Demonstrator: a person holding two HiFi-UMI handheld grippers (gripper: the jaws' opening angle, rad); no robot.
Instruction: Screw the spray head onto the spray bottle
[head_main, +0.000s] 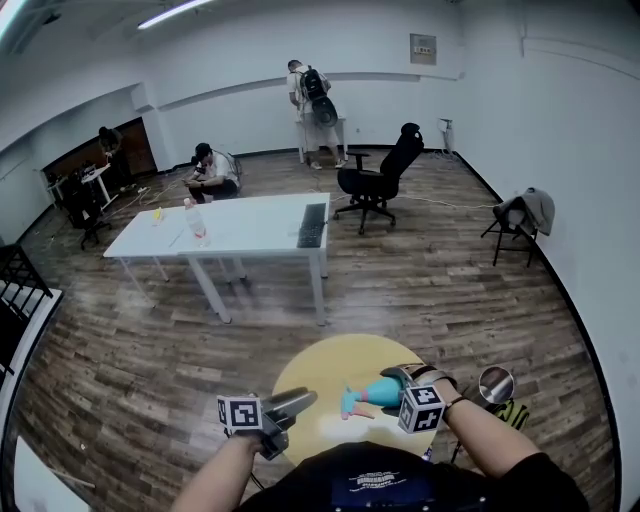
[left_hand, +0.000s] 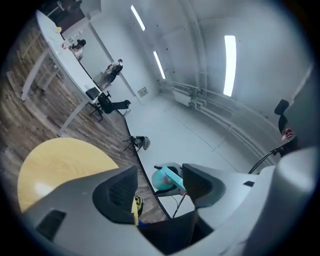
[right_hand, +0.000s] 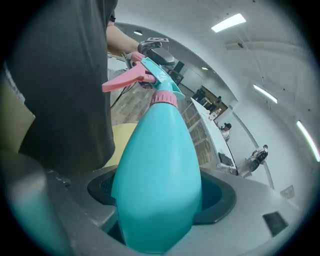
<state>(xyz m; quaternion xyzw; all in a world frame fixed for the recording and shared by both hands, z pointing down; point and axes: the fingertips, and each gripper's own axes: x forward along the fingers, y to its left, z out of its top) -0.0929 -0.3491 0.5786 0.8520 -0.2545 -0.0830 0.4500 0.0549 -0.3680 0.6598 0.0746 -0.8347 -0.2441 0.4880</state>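
No legible text anywhere. Pale print on the person's dark shirt too small to read; far wall notice likewise unreadable.

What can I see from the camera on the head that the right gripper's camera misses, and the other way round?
Head view only: the right gripper from outside, its marker cube, and a folding chair by the wall. Right gripper view only: its fingers pressing both sides of the spray bottle, and the pink collar at the neck. Both: that teal bottle and the yellow round table.
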